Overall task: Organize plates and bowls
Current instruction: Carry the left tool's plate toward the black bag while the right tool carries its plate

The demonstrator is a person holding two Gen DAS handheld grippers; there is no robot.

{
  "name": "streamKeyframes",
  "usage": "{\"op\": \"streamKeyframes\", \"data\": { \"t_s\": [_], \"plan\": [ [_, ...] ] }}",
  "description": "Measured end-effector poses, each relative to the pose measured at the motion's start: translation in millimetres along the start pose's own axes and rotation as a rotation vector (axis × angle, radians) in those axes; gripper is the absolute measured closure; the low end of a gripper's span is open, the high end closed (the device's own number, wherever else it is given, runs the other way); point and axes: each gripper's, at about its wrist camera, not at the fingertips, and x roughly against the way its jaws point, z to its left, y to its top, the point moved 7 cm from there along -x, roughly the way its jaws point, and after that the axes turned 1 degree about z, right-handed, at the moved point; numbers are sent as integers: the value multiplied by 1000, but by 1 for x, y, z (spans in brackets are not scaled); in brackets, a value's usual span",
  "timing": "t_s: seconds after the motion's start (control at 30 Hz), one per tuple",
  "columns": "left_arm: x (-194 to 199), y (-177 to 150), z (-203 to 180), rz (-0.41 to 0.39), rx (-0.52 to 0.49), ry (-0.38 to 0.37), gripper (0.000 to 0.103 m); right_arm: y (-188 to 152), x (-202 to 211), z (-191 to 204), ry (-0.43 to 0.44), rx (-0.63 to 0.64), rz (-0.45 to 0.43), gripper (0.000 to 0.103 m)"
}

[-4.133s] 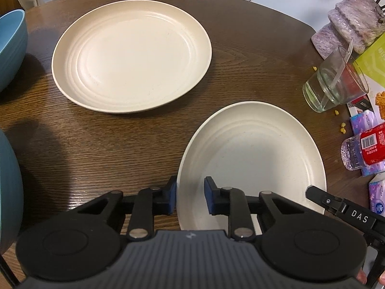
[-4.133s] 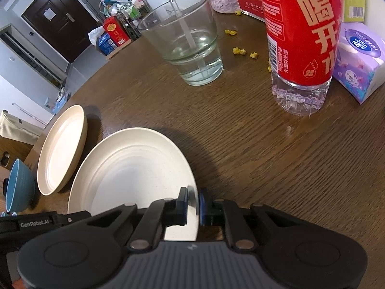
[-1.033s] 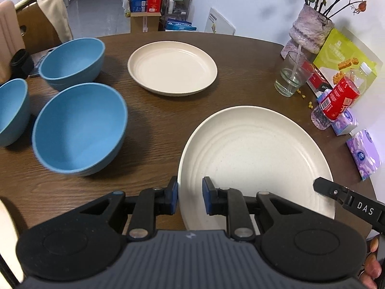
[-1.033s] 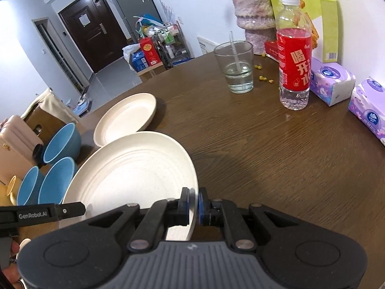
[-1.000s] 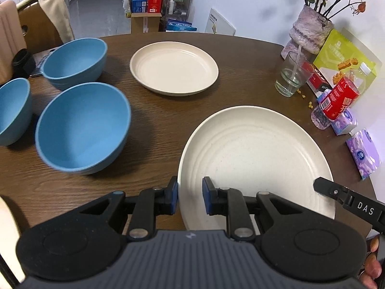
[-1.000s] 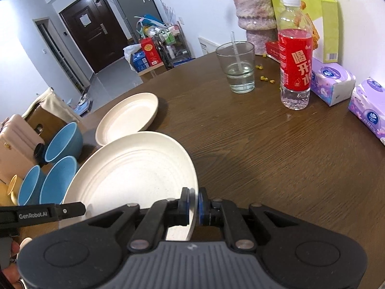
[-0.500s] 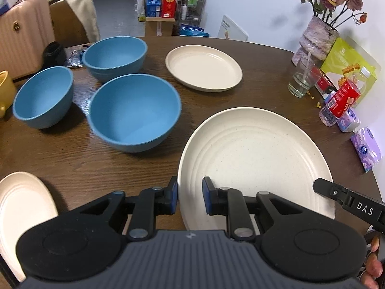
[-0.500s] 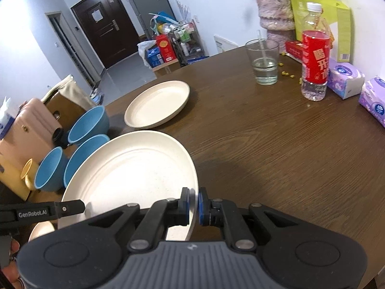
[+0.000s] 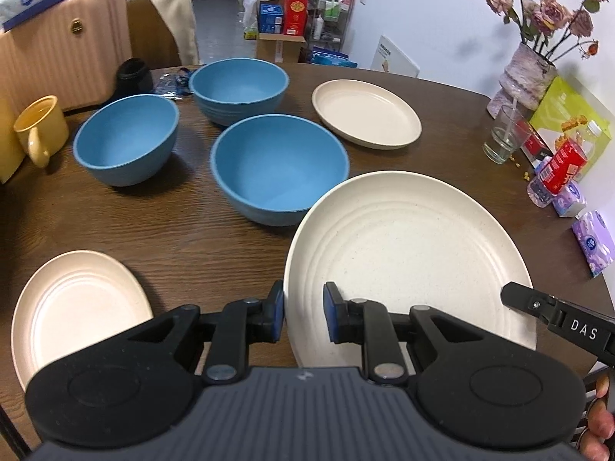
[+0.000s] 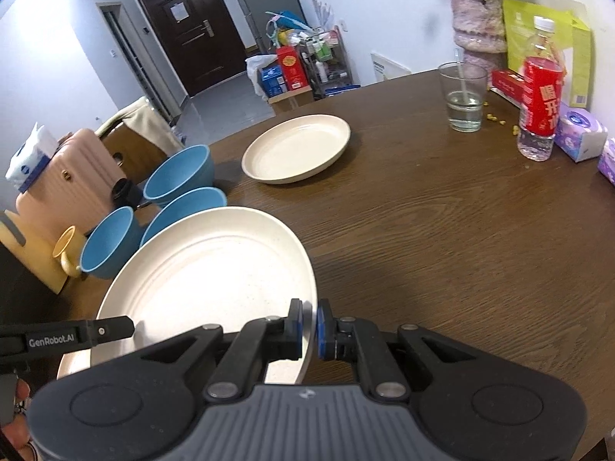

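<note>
Both grippers hold one cream plate (image 9: pixel 407 253), lifted above the table; it also shows in the right wrist view (image 10: pixel 215 269). My left gripper (image 9: pixel 303 317) is shut on its near left rim. My right gripper (image 10: pixel 309 324) is shut on its right rim. A second cream plate (image 9: pixel 365 113) lies at the far side of the table, also in the right wrist view (image 10: pixel 298 148). A third cream plate (image 9: pixel 77 303) lies at the near left. Three blue bowls (image 9: pixel 278 167), (image 9: pixel 127 136), (image 9: pixel 238 88) stand in the middle and left.
A yellow mug (image 9: pixel 38 126) stands at the left edge. A glass (image 10: pixel 465 96), a red-label bottle (image 10: pixel 538 88), tissue packs (image 10: pixel 580 134) and a vase (image 10: pixel 476 19) crowd the right side. A pink suitcase (image 9: pixel 65 57) and a chair stand behind the table.
Both grippers have risen and pulled back with the plate, so more of the table shows: the third plate, all three bowls and the mug have come into view.
</note>
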Motion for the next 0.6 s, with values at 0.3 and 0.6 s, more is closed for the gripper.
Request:
{"op": "streamKeyframes", "data": {
  "t_s": [0.3, 0.6],
  "plan": [
    [13, -6, 39, -14, 45, 28, 82, -10, -3, 38, 31, 43, 11, 96],
    [22, -10, 78, -21, 96, 57, 82, -18, -9, 76, 59, 90, 31, 96]
  ]
}}
